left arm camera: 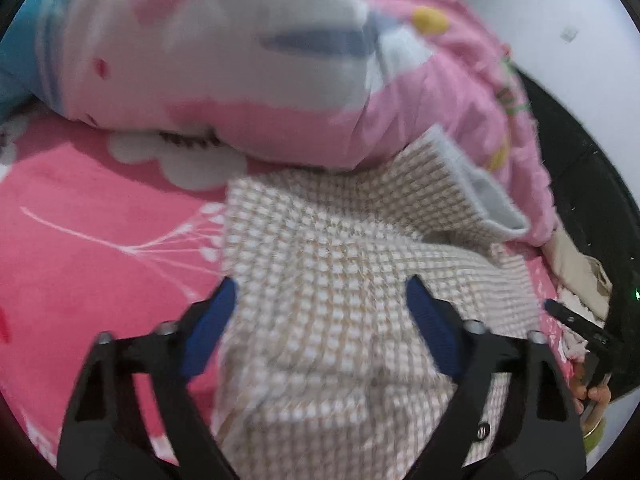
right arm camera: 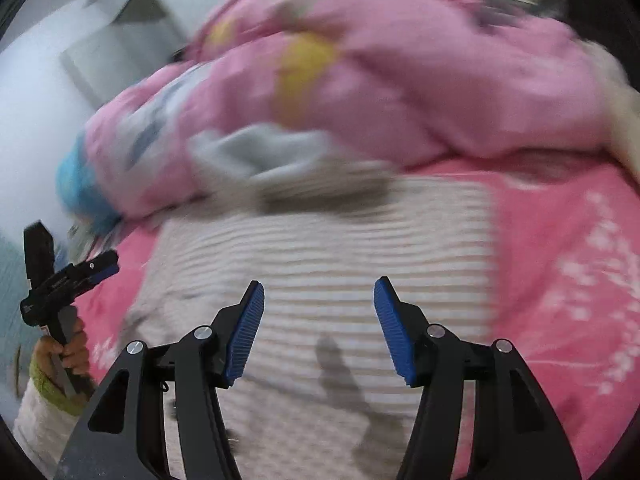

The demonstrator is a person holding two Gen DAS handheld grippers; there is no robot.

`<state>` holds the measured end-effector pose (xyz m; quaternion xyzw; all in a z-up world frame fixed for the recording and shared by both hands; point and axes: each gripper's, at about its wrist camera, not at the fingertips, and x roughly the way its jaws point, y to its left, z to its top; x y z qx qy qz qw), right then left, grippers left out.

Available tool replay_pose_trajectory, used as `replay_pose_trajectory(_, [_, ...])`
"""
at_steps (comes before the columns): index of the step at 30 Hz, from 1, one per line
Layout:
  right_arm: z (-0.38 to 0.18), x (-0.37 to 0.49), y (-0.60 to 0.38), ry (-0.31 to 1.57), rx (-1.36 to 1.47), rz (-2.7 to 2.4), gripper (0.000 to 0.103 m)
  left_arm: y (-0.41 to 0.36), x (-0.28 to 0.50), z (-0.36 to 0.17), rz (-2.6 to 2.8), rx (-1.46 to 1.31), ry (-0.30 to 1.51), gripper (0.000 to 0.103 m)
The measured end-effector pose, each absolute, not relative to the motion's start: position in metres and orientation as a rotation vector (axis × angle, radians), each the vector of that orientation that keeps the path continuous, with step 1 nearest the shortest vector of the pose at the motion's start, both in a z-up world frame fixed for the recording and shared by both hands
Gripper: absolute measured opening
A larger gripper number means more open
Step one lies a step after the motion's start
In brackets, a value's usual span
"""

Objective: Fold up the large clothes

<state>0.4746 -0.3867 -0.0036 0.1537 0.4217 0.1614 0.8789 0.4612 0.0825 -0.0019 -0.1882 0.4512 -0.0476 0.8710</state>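
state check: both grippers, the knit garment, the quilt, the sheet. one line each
Left gripper: open, jaws apart over the garment, nothing pinched.
Right gripper: open, jaws apart above the garment, nothing between them.
Beige-and-white checked knit garment: lying rumpled on the sheet, grey cuff turned up.
Pink printed quilt: bunched in a heap behind the garment.
Pink floral bed sheet: spread flat under the garment.

A bed [left arm camera: 80,264] is covered by a pink flowered sheet [right arm camera: 560,280]. A beige checked garment [left arm camera: 328,300] is spread on it, and a pink quilt [left arm camera: 420,120] is heaped at the garment's far edge.
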Motion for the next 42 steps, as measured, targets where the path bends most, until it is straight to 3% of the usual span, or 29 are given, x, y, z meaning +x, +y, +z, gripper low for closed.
replay_pose_trajectory(2, [-0.014, 0.477, -0.404, 0.879, 0.365, 0.314, 0.056, 0.078, 0.482, -0.020, -0.093, -0.423, 1.019, 0.056])
replay_pose_trajectory(5, [-0.030, 0.481, -0.419, 0.879, 0.398, 0.300, 0.056, 0.074, 0.504, -0.043, -0.038, -0.424, 1.102, 0.041])
replay_pose_trajectory(8, [-0.041, 0.483, -0.422, 0.886, 0.400, 0.308, 0.056, 0.068, 0.511, -0.045, -0.018, -0.403, 1.091, 0.038])
replay_pose_trajectory(9, [-0.043, 0.485, -0.422, 0.887, 0.398, 0.311, 0.056, 0.065, 0.512, -0.045, -0.020, -0.398, 1.087, 0.033])
replay_pose_trajectory(10, [-0.044, 0.484, -0.422, 0.885, 0.400, 0.313, 0.056, 0.061, 0.512, -0.045, -0.032, -0.395, 1.087, 0.021])
replay_pose_trajectory(13, [-0.049, 0.482, -0.423, 0.879, 0.403, 0.317, 0.056, 0.041, 0.506, -0.035, -0.038, -0.297, 1.049, 0.007])
replay_pose_trajectory(20, [-0.035, 0.473, -0.420, 0.848, 0.318, 0.295, 0.056, 0.028, 0.469, 0.028, -0.056, -0.168, 0.821, 0.006])
replay_pose_trajectory(26, [-0.043, 0.476, -0.413, 0.873, 0.256, 0.247, 0.056, 0.050, 0.477, -0.027, 0.013, -0.161, 0.975, 0.008])
replay_pose_trajectory(30, [-0.027, 0.475, -0.405, 0.837, 0.198, 0.226, 0.056, 0.059, 0.468, -0.024, 0.014, -0.221, 0.933, 0.013])
replay_pose_trajectory(34, [-0.004, 0.472, -0.380, 0.770, 0.127, 0.277, 0.056, 0.053, 0.456, 0.007, -0.011, -0.198, 0.818, 0.024])
replay_pose_trajectory(37, [-0.013, 0.476, -0.354, 0.791, 0.053, 0.304, 0.056, 0.028, 0.455, 0.012, -0.082, -0.136, 0.830, 0.029])
replay_pose_trajectory(40, [-0.058, 0.492, -0.327, 0.920, -0.104, 0.255, 0.056, -0.002, 0.456, -0.018, -0.085, -0.027, 0.944, 0.052])
replay_pose_trajectory(42, [-0.069, 0.492, -0.319, 0.915, -0.161, 0.241, 0.059, -0.010, 0.461, -0.046, -0.062, 0.040, 1.023, 0.056])
